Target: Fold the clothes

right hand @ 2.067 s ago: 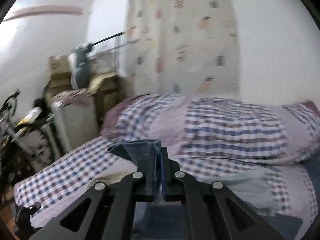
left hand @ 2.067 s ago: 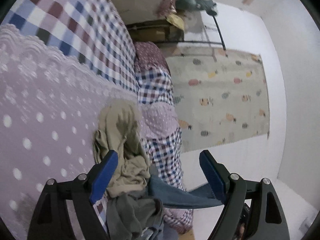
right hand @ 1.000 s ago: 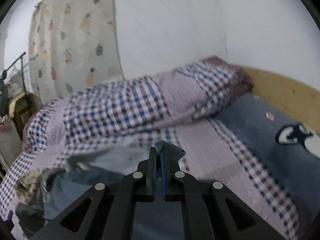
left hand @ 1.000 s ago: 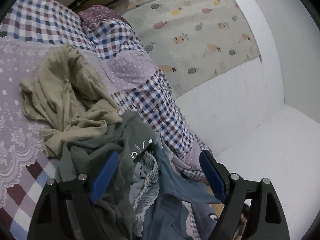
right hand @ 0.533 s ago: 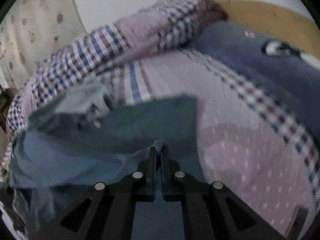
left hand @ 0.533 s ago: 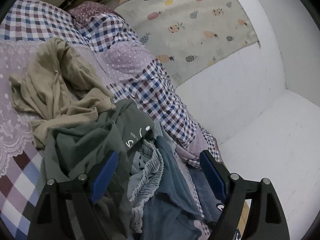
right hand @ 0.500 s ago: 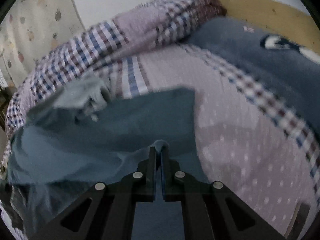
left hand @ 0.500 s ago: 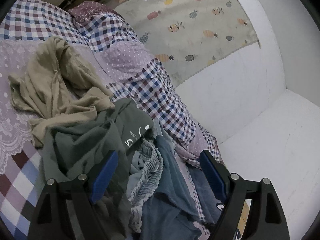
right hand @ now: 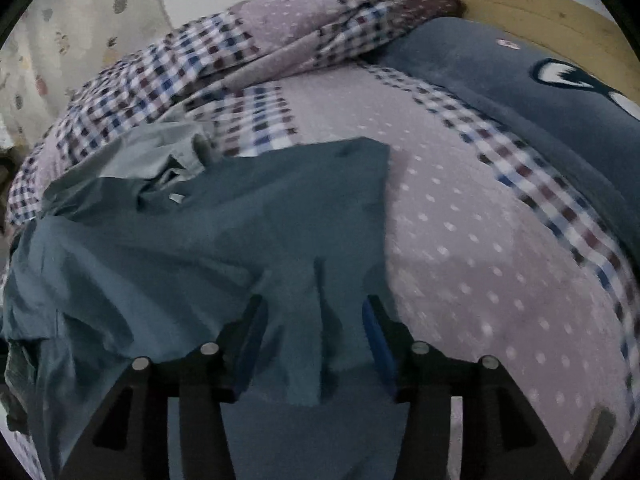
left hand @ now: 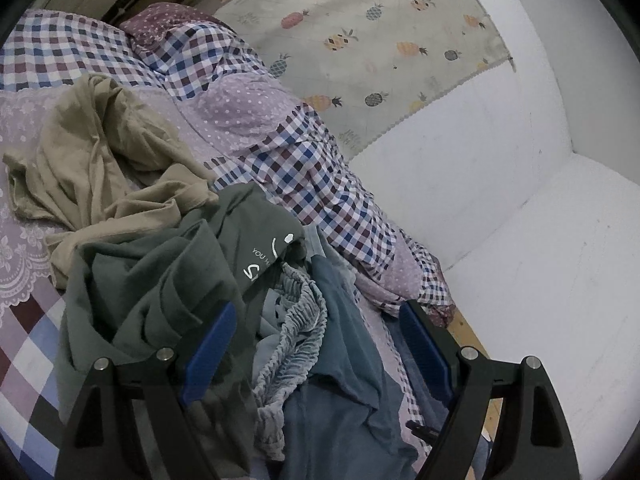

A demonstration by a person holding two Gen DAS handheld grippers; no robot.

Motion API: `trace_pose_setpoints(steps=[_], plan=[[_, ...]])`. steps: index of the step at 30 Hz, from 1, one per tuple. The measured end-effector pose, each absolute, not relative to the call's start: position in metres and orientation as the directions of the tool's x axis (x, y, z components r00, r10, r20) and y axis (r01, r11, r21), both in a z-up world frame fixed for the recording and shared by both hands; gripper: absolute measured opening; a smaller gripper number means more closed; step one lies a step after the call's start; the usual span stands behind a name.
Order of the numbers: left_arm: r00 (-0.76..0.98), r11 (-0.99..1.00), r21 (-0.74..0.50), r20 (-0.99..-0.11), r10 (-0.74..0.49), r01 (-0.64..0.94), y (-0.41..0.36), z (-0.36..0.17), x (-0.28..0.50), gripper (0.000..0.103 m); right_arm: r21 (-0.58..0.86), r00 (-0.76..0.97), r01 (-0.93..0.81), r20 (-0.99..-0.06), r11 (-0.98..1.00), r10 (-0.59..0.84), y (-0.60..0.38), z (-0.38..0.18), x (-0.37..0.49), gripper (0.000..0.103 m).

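Note:
A blue-grey garment [right hand: 224, 232] lies spread on the dotted pink bedspread [right hand: 480, 264]. My right gripper [right hand: 316, 316] is open just above its near edge, a fold of the cloth between the jaws but not clamped. In the left wrist view, my left gripper [left hand: 316, 332] is open and empty above a heap of clothes: a dark green shirt with white print [left hand: 168, 276], a tan garment [left hand: 100, 168], grey ribbed shorts [left hand: 296, 328] and the blue-grey garment [left hand: 340, 384].
A rolled checked quilt [left hand: 280, 148] lies along the wall side of the bed, and it shows in the right wrist view [right hand: 248, 52] too. A dark blue pillow [right hand: 520, 96] lies against the wooden headboard [right hand: 540, 4]. A pineapple-print curtain [left hand: 380, 32] hangs on the wall.
My right gripper has opened and let go of the blue-grey garment, which now lies spread on the bed. The left gripper has barely moved.

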State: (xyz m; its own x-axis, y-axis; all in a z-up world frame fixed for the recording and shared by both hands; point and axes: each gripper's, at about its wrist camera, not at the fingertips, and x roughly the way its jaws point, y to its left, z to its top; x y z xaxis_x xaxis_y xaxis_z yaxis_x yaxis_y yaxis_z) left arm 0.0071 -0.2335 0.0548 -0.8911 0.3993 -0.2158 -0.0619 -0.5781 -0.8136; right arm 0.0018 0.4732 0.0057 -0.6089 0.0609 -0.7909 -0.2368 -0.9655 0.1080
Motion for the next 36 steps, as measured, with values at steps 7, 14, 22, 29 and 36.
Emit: trace_pose_setpoints(steps=[7, 14, 22, 29, 36], plan=[[-0.892, -0.585, -0.809, -0.232, 0.389, -0.045, -0.232, 0.05, 0.002, 0.086, 0.089, -0.578, -0.167, -0.816, -0.982, 0.024, 0.484, -0.021, -0.043, 0.051], [-0.885, -0.595, -0.803, -0.249, 0.393, -0.038, -0.222, 0.045, -0.004, 0.086, 0.058, -0.567, -0.046, -0.823, -0.997, -0.021, 0.473, -0.038, -0.056, 0.031], [-0.886, -0.602, -0.798, -0.256, 0.387, -0.032, -0.219, 0.044, -0.006, 0.086, -0.059, -0.663, -0.012, -0.747, -0.998, 0.052, 0.46, -0.01, -0.051, 0.003], [-0.882, -0.615, -0.788, -0.266, 0.388, -0.033, -0.215, 0.045, -0.008, 0.086, -0.1, -0.678, -0.094, -0.722, -0.99, 0.138, 0.475, 0.017, -0.07, 0.003], [-0.878, -0.64, -0.767, -0.283, 0.386, -0.034, -0.211, 0.048, -0.008, 0.086, -0.178, -0.606, -0.192, -0.752, -0.965, 0.259, 0.477, -0.001, -0.089, 0.022]])
